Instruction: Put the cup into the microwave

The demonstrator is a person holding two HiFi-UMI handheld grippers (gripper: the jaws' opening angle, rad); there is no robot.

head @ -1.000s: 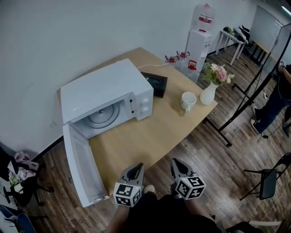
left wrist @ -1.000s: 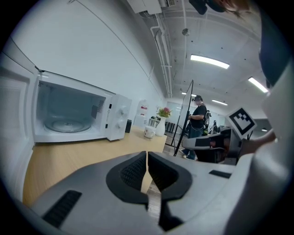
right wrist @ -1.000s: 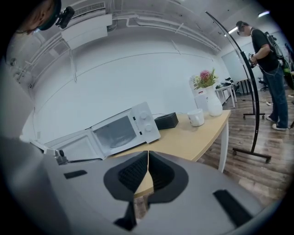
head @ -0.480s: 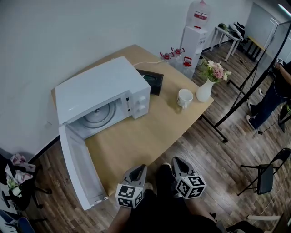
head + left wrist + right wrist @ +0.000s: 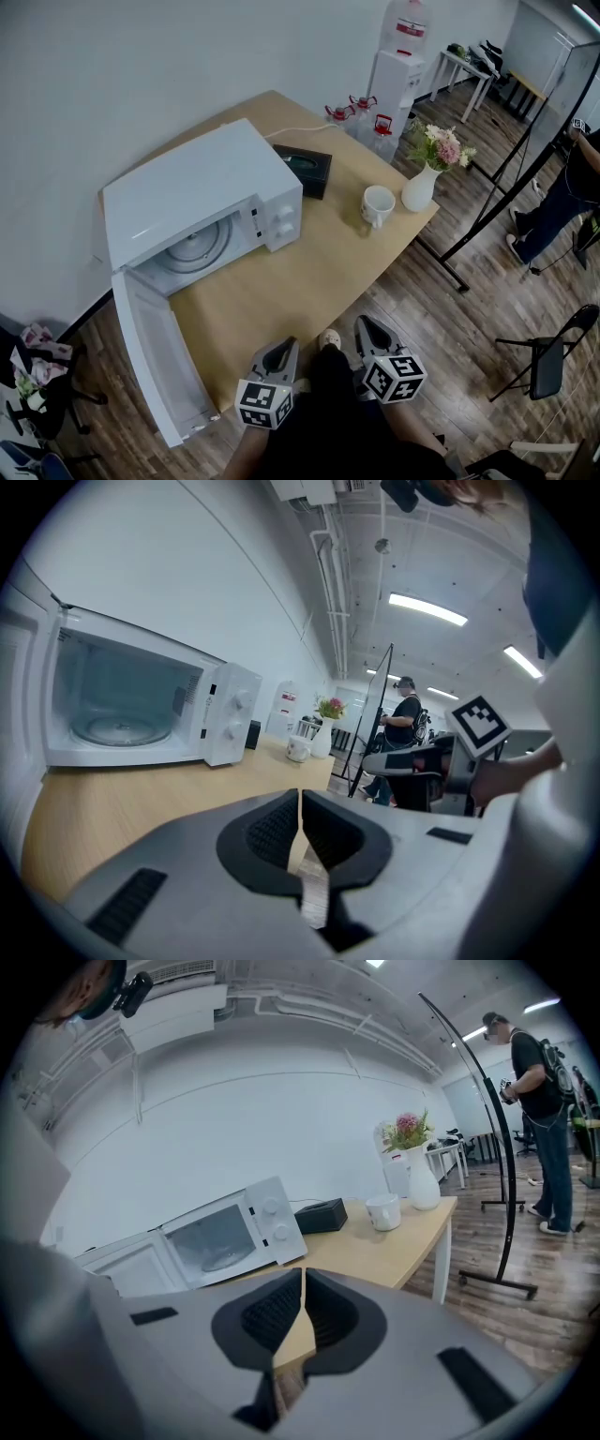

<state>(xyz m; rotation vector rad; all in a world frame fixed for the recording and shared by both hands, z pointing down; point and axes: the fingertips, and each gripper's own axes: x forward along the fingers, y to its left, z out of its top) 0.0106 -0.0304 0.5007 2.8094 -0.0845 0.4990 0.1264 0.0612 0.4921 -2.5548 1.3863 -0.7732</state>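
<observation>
The counter (image 5: 309,281) is a smooth light-wood slab with rounded corners. The cup (image 5: 378,204), white, glossy and cylindrical, stands upright near the counter's right edge, just beside a white bulbous vase (image 5: 419,190) of flowers and well apart from the microwave (image 5: 187,202). The microwave is a white box. Its door (image 5: 150,361) hangs fully open past the counter's front edge, exposing a round glass turntable (image 5: 192,246). A black rectangular box (image 5: 305,169) lies by its right side. Bare counter separates cup and cavity. The left tongs (image 5: 284,345) and right tongs (image 5: 367,326), with ribbed dark pads, are clenched on nothing, off the counter's near edge.
</observation>
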